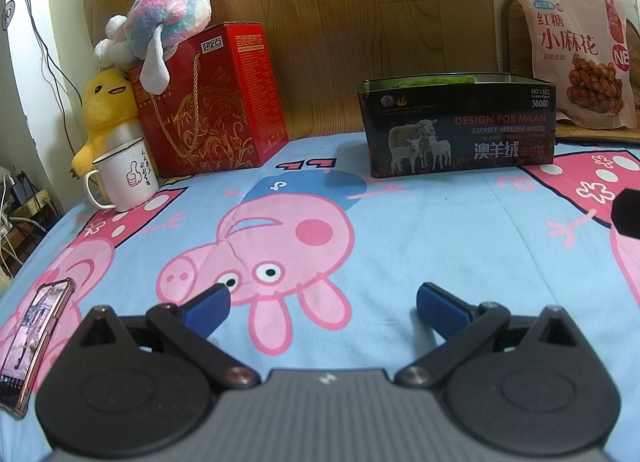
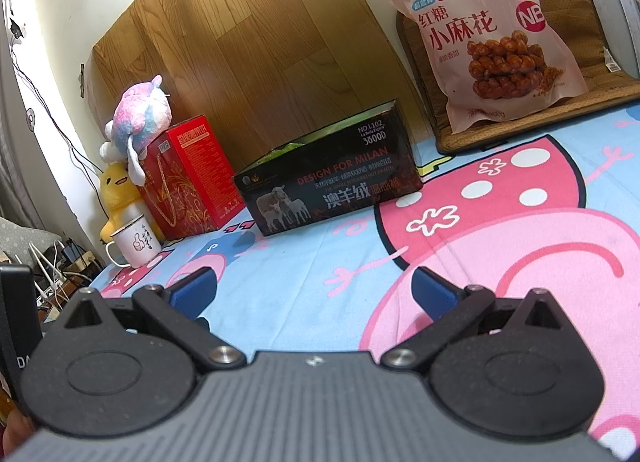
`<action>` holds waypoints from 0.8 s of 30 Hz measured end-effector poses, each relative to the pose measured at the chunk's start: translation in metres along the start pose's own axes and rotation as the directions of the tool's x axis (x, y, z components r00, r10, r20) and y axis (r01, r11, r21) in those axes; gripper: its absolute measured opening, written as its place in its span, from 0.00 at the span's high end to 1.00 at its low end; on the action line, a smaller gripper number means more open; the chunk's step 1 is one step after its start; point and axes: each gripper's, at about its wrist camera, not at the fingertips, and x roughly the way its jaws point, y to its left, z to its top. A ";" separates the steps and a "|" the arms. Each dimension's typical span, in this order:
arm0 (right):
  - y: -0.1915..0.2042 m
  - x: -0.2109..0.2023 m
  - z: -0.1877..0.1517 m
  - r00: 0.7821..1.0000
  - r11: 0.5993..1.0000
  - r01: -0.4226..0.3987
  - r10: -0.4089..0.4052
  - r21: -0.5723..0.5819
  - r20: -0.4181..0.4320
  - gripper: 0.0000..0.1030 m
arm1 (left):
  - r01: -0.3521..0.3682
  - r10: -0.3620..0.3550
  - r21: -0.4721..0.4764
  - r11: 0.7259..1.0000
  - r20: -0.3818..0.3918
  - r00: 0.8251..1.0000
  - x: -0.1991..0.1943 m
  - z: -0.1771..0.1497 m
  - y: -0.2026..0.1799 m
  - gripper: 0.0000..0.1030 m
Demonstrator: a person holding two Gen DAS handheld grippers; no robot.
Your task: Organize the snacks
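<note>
A dark open tin box (image 1: 460, 125) with sheep pictures stands on the cartoon-pig sheet; green packets show over its rim. It also shows in the right wrist view (image 2: 332, 185). A pink bag of fried dough twists (image 1: 576, 49) leans upright behind the box to the right, also in the right wrist view (image 2: 492, 29). My left gripper (image 1: 322, 298) is open and empty, low over the sheet, well short of the box. My right gripper (image 2: 312, 286) is open and empty, also short of the box.
A red gift box (image 1: 212, 101) with a pastel plush (image 1: 164, 21) on it, a yellow plush (image 1: 106, 109) and a white mug (image 1: 126, 177) stand at the back left. A phone (image 1: 32, 342) lies at the left edge. A woven cushion (image 2: 560, 61) sits behind the bag.
</note>
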 end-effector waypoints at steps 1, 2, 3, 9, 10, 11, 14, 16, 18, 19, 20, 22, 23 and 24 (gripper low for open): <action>0.000 0.000 0.000 1.000 1.000 0.000 0.000 0.000 0.001 0.00 | 0.000 0.000 0.000 1.000 0.000 1.000 0.000 0.000 0.000 0.00; 0.000 0.000 0.000 1.000 1.000 0.000 0.000 0.001 0.002 0.00 | 0.000 0.000 0.000 1.000 0.000 1.000 0.000 0.000 0.000 0.00; 0.000 0.000 0.000 1.000 1.000 0.001 -0.001 0.001 0.005 0.00 | 0.000 0.000 0.000 1.000 0.000 1.000 0.000 0.000 0.000 0.00; 0.000 -0.001 0.001 1.000 1.000 0.002 -0.002 0.003 0.013 0.00 | -0.001 0.001 0.000 1.000 0.001 1.000 0.000 0.000 0.000 0.00; 0.000 -0.001 0.001 1.000 1.000 0.001 -0.001 0.003 0.014 0.00 | -0.001 0.001 0.000 1.000 0.001 1.000 0.000 0.000 0.000 0.00; 0.000 -0.001 0.001 1.000 1.000 0.001 -0.001 0.003 0.014 0.00 | -0.001 0.001 -0.001 1.000 0.002 1.000 0.000 0.000 0.000 0.00; 0.000 -0.002 0.000 1.000 1.000 0.000 0.000 0.003 0.014 0.00 | -0.004 0.004 0.001 1.000 0.004 1.000 -0.001 0.000 0.001 0.00; 0.000 -0.001 0.000 1.000 1.000 0.000 0.000 0.002 0.014 0.00 | -0.014 0.014 0.010 1.000 0.010 1.000 -0.002 0.001 0.000 0.00; 0.000 -0.002 0.001 1.000 1.000 -0.004 0.004 -0.003 0.017 0.00 | -0.022 0.021 0.026 0.999 0.012 1.000 -0.002 0.002 -0.002 0.00; 0.000 -0.003 0.001 1.000 1.000 -0.006 0.006 -0.006 0.018 0.00 | -0.028 0.027 0.033 0.999 0.012 1.000 -0.002 0.003 -0.003 0.00; 0.000 -0.003 0.002 1.000 1.000 -0.007 0.007 -0.010 0.020 0.00 | -0.036 0.035 0.039 0.999 0.013 0.999 -0.003 0.003 -0.004 0.00; 0.001 -0.004 0.002 1.000 1.000 -0.007 0.008 -0.018 0.027 0.00 | -0.052 0.052 0.046 0.998 0.011 0.999 -0.003 0.004 -0.006 0.00; 0.001 -0.004 0.002 0.999 1.000 -0.008 0.008 -0.021 0.033 0.00 | -0.059 0.059 0.045 0.997 0.008 0.998 -0.003 0.005 -0.005 0.00; 0.001 -0.005 0.002 0.999 1.000 -0.008 0.009 -0.023 0.039 0.00 | -0.063 0.063 0.044 0.997 0.007 0.998 -0.004 0.005 -0.006 0.00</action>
